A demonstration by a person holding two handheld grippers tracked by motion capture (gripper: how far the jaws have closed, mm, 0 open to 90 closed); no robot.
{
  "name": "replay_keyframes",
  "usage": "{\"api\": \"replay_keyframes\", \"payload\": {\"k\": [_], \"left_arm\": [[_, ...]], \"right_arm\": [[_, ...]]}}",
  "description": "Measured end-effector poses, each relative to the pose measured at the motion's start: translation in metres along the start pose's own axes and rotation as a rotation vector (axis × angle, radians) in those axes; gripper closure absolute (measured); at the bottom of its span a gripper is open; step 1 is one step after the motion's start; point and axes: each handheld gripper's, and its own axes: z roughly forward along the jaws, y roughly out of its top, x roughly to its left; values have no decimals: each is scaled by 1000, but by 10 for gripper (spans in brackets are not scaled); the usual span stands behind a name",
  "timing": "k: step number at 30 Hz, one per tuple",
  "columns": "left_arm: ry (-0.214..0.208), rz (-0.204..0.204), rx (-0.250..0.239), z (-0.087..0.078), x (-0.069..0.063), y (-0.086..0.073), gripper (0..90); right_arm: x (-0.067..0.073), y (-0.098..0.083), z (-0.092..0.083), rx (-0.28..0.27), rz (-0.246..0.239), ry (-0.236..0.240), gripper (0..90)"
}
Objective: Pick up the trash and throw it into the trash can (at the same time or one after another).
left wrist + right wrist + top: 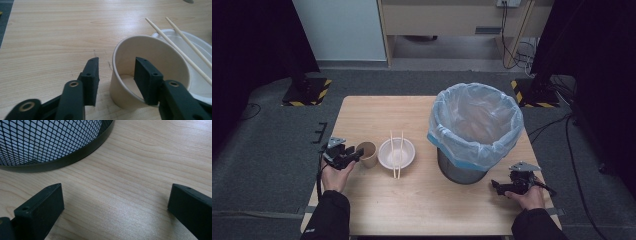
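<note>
A brown paper cup stands upright on the wooden table, just left of a white bowl with two chopsticks laid across it. My left gripper is at the cup's left side. In the left gripper view its jaws straddle the near wall of the cup: one jaw is inside, the other outside. A gap shows on both sides, so the left gripper is open. My right gripper rests near the table's right front, open and empty.
A black mesh bin lined with a pale blue bag stands right of the bowl, its base close ahead of the right gripper. The bowl and chopsticks sit directly behind the cup.
</note>
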Motion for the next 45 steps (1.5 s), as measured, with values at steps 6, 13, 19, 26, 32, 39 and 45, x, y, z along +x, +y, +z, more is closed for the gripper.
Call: {"api": "replay_keyframes", "payload": {"k": [6, 13, 19, 26, 32, 39, 45], "left_arm": [[8, -1, 16, -3, -1, -1, 720], [-8, -5, 37, -6, -3, 0, 828], [-7, 4, -8, -18, -7, 3, 836], [8, 20, -111, -38, -8, 10, 836], [14, 23, -207, -54, -11, 17, 836], [-4, 26, -287, -69, -16, 25, 835], [-34, 22, -357, -84, -23, 33, 835]], "right_arm": [[0, 0, 0, 0, 0, 0, 7], [0, 0, 0, 0, 0, 0, 7], [0, 0, 0, 0, 0, 0, 7], [0, 0, 0, 0, 0, 0, 7], [0, 0, 0, 2, 1, 2, 7], [0, 0, 0, 2, 1, 2, 7], [0, 0, 0, 2, 1, 2, 7]]}}
